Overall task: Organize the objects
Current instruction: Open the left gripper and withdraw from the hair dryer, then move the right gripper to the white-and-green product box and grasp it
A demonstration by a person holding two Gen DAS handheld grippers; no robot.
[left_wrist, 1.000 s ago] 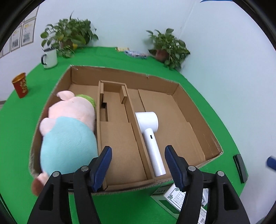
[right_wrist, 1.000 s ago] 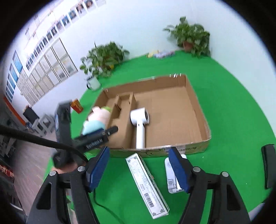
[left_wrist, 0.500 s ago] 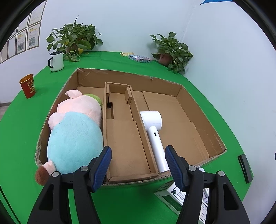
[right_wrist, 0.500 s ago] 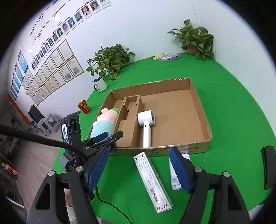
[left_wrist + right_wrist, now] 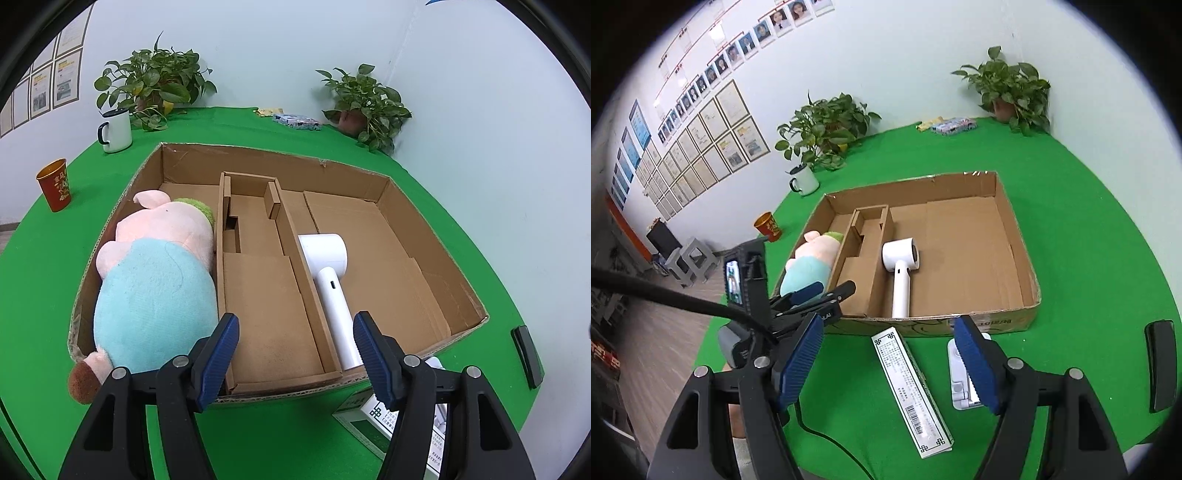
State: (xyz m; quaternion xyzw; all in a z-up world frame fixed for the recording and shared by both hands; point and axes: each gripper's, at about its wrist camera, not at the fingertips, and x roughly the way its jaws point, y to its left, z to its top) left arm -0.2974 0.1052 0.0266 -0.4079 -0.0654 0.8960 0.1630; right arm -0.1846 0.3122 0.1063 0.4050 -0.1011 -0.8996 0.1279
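Seen from the left wrist camera, the left gripper (image 5: 295, 345) hovers with its blue-padded jaws spread apart and nothing between them, above the near edge of a cardboard box (image 5: 432, 218) on the green table (image 5: 44, 266). Inside the box, a plush pig (image 5: 155, 284) in a light blue shirt fills the left compartment, one foot poking over the near wall. A cardboard divider insert (image 5: 266, 280) takes the middle, and a white hair dryer (image 5: 330, 284) lies just right of it, head far, handle pointing near. Beyond the box stand a red cup (image 5: 55, 184), a white mug (image 5: 115, 130) and two potted plants (image 5: 155, 85). From the right wrist camera, the right gripper (image 5: 892, 365) is likewise parted and empty, held over the table in front of the box (image 5: 1015, 236). Between its jaws lies a long white carton (image 5: 910, 387), with a white stand (image 5: 960, 376) just right of it, partly hidden by the right jaw; both rest on the table outside the box. A black object (image 5: 1160, 365) lies at the far right. The left gripper (image 5: 822, 291) shows at the left, near the pig (image 5: 809, 266).
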